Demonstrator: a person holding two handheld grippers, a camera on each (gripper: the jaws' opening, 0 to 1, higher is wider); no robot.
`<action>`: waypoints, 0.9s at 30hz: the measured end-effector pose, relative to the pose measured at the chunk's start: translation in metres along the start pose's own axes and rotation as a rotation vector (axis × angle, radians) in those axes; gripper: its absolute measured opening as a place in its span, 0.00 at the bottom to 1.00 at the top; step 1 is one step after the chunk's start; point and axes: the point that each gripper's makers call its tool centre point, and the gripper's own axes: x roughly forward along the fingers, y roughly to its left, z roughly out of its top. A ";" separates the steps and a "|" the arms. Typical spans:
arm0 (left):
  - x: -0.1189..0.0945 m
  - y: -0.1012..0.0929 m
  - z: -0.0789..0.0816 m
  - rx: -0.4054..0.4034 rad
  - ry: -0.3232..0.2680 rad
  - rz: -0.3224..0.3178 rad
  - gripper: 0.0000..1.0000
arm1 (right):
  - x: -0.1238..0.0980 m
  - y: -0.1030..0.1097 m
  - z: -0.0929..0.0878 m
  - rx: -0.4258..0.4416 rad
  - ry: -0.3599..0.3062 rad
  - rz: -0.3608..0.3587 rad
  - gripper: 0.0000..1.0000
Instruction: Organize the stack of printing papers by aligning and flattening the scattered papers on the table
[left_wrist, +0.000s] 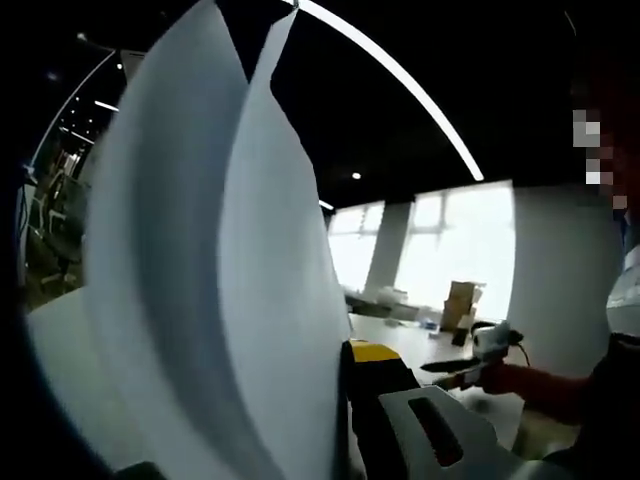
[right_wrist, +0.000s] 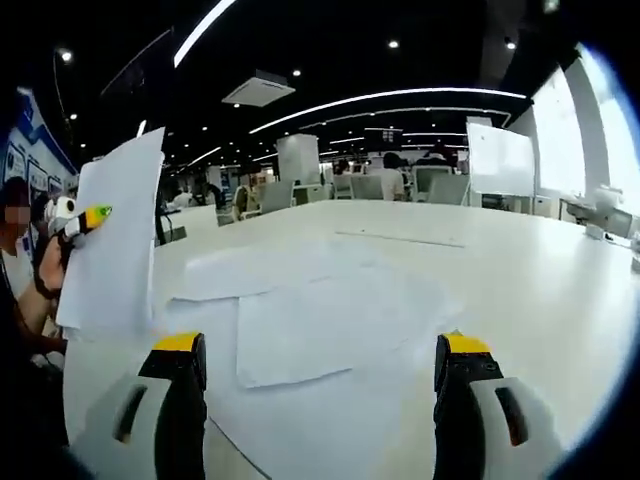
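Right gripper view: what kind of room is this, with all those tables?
Probably a big open office. Long white tables with chairs fill it, strip lights cross the dark ceiling, and printing papers lie on the near table.

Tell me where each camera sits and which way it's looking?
Left gripper view: rides on the left tongs, facing the sheets they hold upright; bright windows behind, and the right tongs in the person's hand.
Right gripper view: rides on the open right tongs, looking across the white table at the loose papers; a hand at the left edge.
Shared: the raised sheets, also at left in the right view.
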 end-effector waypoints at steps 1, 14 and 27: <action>0.000 0.000 0.000 0.000 -0.001 -0.001 0.06 | 0.001 -0.001 0.001 0.003 0.002 -0.001 0.90; -0.003 0.000 0.001 -0.006 -0.012 0.000 0.06 | 0.040 -0.042 0.020 -0.004 -0.014 -0.089 0.90; -0.001 0.000 -0.003 -0.005 0.001 -0.003 0.06 | 0.058 -0.082 -0.006 -0.008 0.068 -0.173 0.88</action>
